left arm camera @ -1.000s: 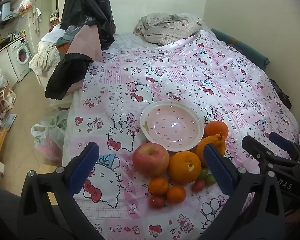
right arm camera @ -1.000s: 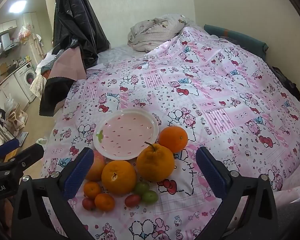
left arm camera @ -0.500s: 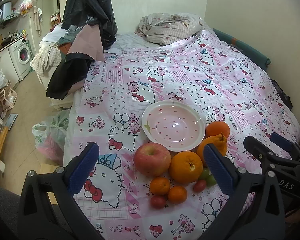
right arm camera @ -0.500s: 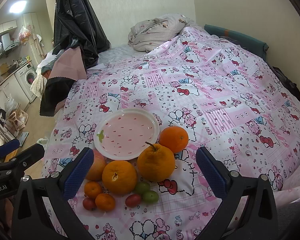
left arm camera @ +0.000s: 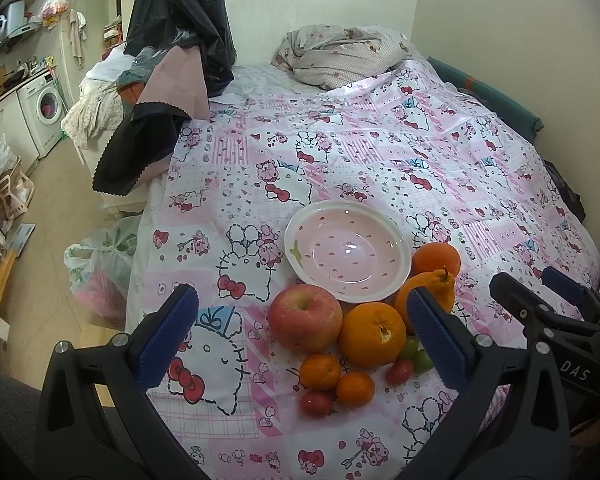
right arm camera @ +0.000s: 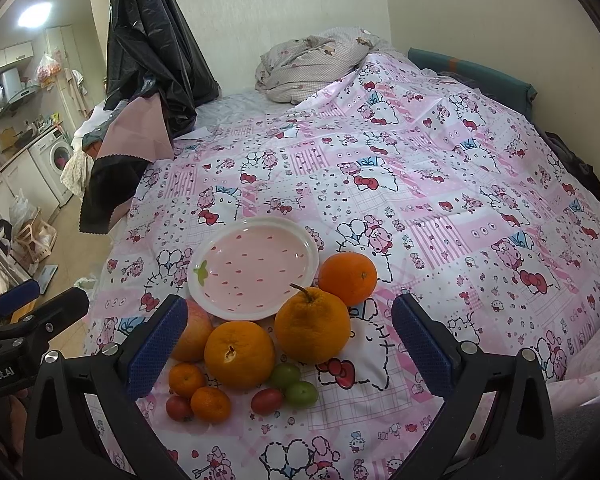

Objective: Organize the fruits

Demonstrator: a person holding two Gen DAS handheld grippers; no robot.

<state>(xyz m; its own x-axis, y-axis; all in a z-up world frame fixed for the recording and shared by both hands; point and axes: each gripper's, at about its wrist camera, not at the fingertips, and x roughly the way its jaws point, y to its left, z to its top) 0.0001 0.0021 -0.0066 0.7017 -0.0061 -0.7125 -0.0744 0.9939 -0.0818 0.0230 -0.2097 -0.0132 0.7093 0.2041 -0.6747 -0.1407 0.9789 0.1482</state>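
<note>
A bed [right arm camera: 440, 184] under a pink cartoon-cat cover carries everything. Near its front edge sits an empty pink plate [right arm camera: 256, 268] with a white rim. The fruit clusters just in front of it: a red apple [left arm camera: 305, 318], a stemmed knobbly orange [right arm camera: 312, 327], two round oranges [right arm camera: 239, 354] [right arm camera: 348, 278], two small mandarins [right arm camera: 186, 379], two green grapes [right arm camera: 299, 393] and two cherry tomatoes [right arm camera: 266, 401]. The left claw [left arm camera: 300, 344] and right claw [right arm camera: 288, 344] hover above the fruit, both spread wide and holding nothing.
</note>
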